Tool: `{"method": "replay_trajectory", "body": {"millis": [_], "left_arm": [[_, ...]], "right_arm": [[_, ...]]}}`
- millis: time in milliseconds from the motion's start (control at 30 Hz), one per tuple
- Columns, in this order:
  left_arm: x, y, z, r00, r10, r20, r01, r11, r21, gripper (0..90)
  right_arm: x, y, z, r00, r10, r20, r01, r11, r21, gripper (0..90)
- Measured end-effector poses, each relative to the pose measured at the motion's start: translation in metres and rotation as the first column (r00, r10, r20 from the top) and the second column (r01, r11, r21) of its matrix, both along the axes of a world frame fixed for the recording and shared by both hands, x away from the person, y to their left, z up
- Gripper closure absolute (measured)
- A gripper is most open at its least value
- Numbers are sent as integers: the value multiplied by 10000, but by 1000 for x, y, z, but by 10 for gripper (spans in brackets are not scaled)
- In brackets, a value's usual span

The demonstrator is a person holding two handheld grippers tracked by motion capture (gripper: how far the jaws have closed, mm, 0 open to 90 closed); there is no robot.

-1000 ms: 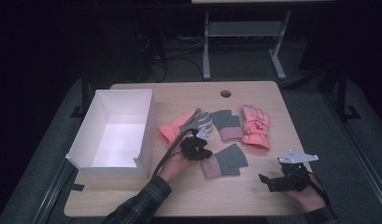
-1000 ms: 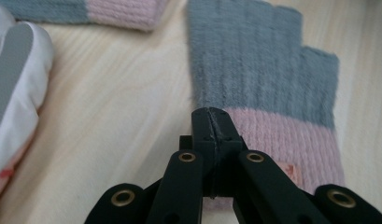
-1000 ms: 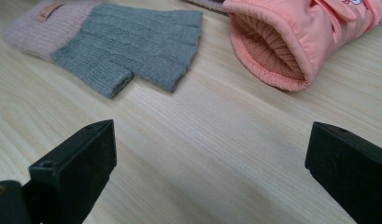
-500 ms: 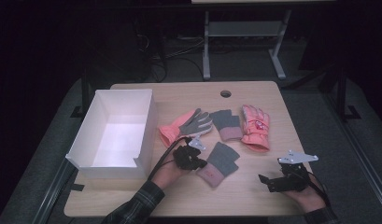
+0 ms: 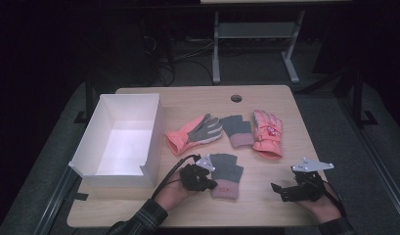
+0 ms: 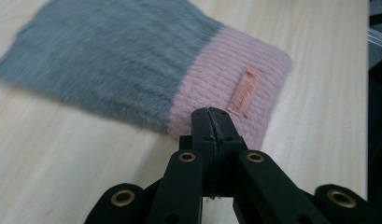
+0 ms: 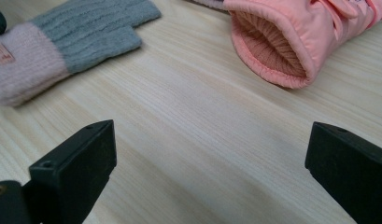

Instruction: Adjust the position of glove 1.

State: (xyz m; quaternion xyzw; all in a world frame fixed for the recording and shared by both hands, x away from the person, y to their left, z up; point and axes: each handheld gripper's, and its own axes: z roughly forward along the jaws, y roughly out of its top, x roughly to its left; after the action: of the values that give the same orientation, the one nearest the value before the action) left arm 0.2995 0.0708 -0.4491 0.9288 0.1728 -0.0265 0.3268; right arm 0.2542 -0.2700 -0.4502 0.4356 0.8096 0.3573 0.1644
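A grey knit glove with a pink cuff (image 5: pixel 227 172) (image 6: pixel 132 60) (image 7: pixel 62 37) lies flat at the front middle of the wooden table (image 5: pixel 266 205). My left gripper (image 5: pixel 210 184) (image 6: pixel 210 114) is shut, its tips pinching the near edge of the pink cuff beside a small label. My right gripper (image 5: pixel 279 192) (image 7: pixel 209 140) rests low at the front right, jaws wide open over bare wood with nothing between them. It points toward the glove and a pink padded glove (image 5: pixel 267 133) (image 7: pixel 291 42).
A second grey and pink glove (image 5: pixel 238 131) and a coral glove with a grey palm (image 5: pixel 195 133) lie in a row with the padded one mid-table. An empty white box (image 5: pixel 154 128) stands at the left. A cable hole (image 5: pixel 236 98) sits near the far edge.
My left gripper has moved toward the front edge, and the grey and pink glove has slid with it, away from the row of gloves. The right gripper has stayed put.
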Motion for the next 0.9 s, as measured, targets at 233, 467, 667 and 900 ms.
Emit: {"method": "replay_trajectory", "body": {"millis": [233, 467, 667, 900], "left_arm": [[-9, -24, -2, 9982, -598, -1, 598, 9982, -68, 896], [-10, -42, -3, 9959, -904, 69, 905, 9958, -141, 896], [-10, -41, -2, 9961, -863, 206, 867, 9961, -157, 889], [-6, -26, 3, 9986, -509, 139, 514, 9977, -433, 695]], "right_arm": [[0, 1, -1, 9999, 105, -6, -105, 9999, -27, 17], [-1, 0, -1, 9999, 115, -13, -115, 9999, -57, 17], [-1, 2, -1, 9999, 143, -51, -143, 9999, -77, 17], [0, 2, 2, 9992, 264, -305, -261, 9996, 108, 17]]}}
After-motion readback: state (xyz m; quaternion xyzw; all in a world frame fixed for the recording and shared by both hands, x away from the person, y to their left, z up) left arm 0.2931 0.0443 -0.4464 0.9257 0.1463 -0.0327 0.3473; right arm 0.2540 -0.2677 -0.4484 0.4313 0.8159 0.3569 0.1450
